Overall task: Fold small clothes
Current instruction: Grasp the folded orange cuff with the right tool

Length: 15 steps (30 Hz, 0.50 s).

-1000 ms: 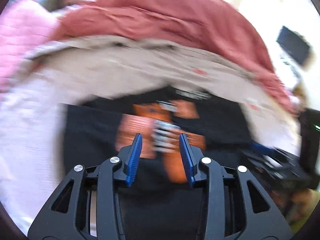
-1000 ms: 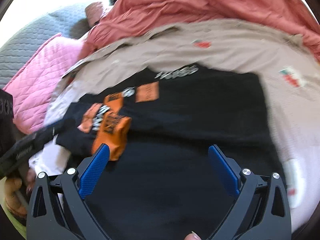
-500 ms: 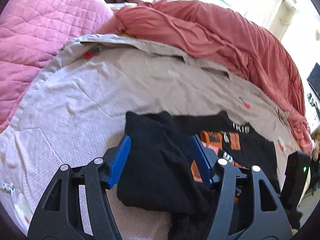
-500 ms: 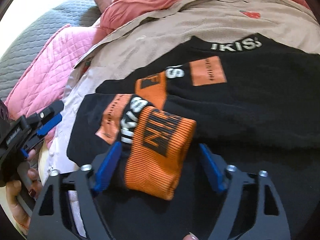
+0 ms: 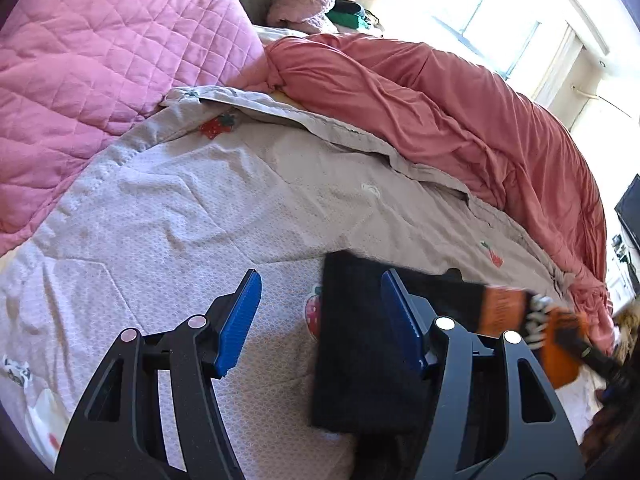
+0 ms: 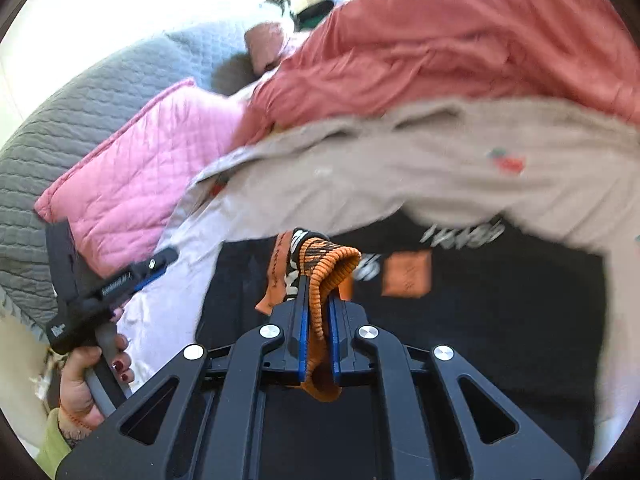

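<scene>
**Right gripper pinches orange cuff, left gripper released beside garment**

Left wrist view: left gripper (image 5: 320, 320) sits lower centre, jaws apart, nothing between the pads. Only bedsheet (image 5: 180, 208) shows in the gap. Black garment (image 5: 360, 352) lies lower right, its edge passing behind the right-hand finger, not gripped. Orange cuff (image 5: 560, 344) is blurred at the right edge, lifted off the sheet. Pink quilt (image 5: 100, 60) upper left, red duvet (image 5: 460, 112) across the top right.

Right wrist view: right gripper (image 6: 318, 320) at centre bottom, jaws having just closed, clenched on the ribbed orange cuff, which bunches above the pads. Probably held to carry that sleeve end over the black body for a fold. Left gripper appears at left, held in a hand (image 6: 86, 376), likely parked clear of the fold path.
</scene>
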Motion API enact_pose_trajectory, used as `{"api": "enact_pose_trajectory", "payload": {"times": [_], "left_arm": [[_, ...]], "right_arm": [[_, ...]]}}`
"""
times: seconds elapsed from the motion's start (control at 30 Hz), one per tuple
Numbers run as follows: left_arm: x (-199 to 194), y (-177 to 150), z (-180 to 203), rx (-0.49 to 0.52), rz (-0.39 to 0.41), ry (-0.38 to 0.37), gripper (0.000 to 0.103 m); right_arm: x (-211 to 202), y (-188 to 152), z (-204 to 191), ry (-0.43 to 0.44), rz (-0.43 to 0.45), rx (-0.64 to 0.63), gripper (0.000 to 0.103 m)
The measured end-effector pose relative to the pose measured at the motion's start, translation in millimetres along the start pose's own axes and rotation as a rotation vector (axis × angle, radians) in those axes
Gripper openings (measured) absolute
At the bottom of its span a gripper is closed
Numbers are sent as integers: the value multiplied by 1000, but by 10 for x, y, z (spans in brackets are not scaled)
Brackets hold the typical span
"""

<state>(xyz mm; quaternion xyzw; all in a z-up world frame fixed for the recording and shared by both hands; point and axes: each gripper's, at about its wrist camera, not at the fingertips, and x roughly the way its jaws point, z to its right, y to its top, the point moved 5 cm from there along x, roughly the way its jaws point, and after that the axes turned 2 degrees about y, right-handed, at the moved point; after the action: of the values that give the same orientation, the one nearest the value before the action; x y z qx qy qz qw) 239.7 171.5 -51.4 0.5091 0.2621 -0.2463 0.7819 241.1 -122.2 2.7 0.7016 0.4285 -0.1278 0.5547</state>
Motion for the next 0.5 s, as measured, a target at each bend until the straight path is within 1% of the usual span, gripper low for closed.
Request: {"api": "enact_pose_trajectory", "payload": {"times": [0.07, 0.13, 0.27, 0.33, 0.43, 0.5], "left_arm": [[17, -21, 48, 5, -2, -8, 54], [58, -81, 181, 31, -11, -30, 54], [179, -282, 551, 149, -41, -53, 54], [261, -426, 746, 228, -60, -51, 54], [355, -592, 938, 321, -79, -51, 54], [404, -673, 1047, 390, -71, -31, 54]], "right_arm": [[-117, 64, 178, -76, 6, -26, 7], [-173, 80, 389, -145, 2, -44, 7], [-114, -52, 849, -287, -55, -49, 7], [-44, -161, 1007, -333, -81, -47, 7], [81, -324, 1204, -377, -124, -29, 7], [153, -429, 1265, -406, -146, -34, 7]]}}
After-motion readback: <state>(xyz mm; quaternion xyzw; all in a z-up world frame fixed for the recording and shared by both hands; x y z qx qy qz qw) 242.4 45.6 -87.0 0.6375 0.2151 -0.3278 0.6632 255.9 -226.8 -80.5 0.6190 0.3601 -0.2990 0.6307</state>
